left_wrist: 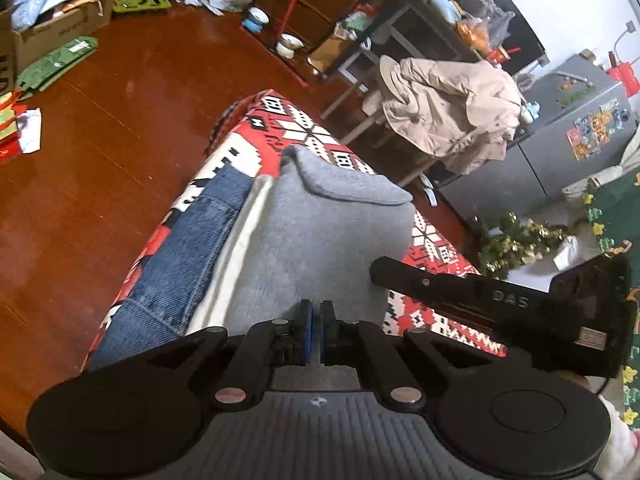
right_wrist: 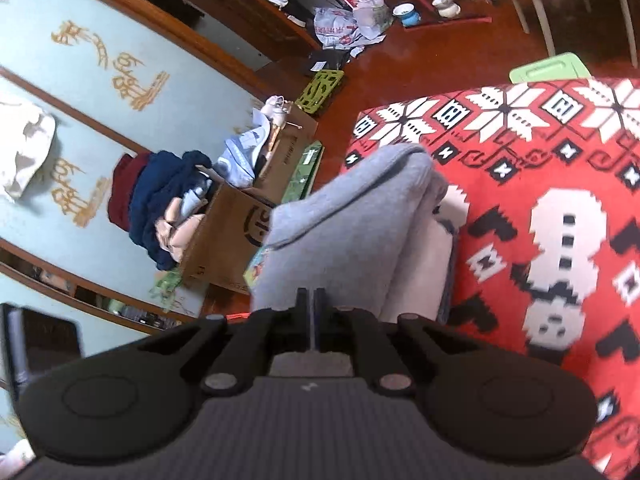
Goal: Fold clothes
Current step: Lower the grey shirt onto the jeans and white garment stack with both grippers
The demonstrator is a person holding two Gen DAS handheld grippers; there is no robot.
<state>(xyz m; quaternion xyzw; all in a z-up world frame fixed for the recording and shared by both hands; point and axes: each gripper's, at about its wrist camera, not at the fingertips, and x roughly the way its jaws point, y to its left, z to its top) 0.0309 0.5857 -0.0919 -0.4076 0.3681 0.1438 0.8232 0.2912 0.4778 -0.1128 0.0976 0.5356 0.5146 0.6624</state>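
Observation:
A folded grey fleece garment [left_wrist: 320,232] lies on a red, white and black patterned blanket [left_wrist: 304,128]. Under it are a cream layer [left_wrist: 240,248] and blue jeans [left_wrist: 188,248] along its left side. My left gripper [left_wrist: 316,310] is shut at the garment's near edge, the fabric running right up into its pads. My right gripper [left_wrist: 378,270] reaches in from the right at the garment's right edge. In the right wrist view that gripper [right_wrist: 311,294] is shut on the grey garment [right_wrist: 352,216], which rises in a soft fold past the blanket's [right_wrist: 540,168] edge.
Red-brown wooden floor [left_wrist: 120,120] surrounds the blanket. A cardboard box [right_wrist: 236,232] piled with clothes stands on the floor beside it. Further off are a chair draped with a beige jacket [left_wrist: 452,116], a grey cabinet [left_wrist: 560,148], a tinsel garland [left_wrist: 516,240] and a green stool [right_wrist: 550,68].

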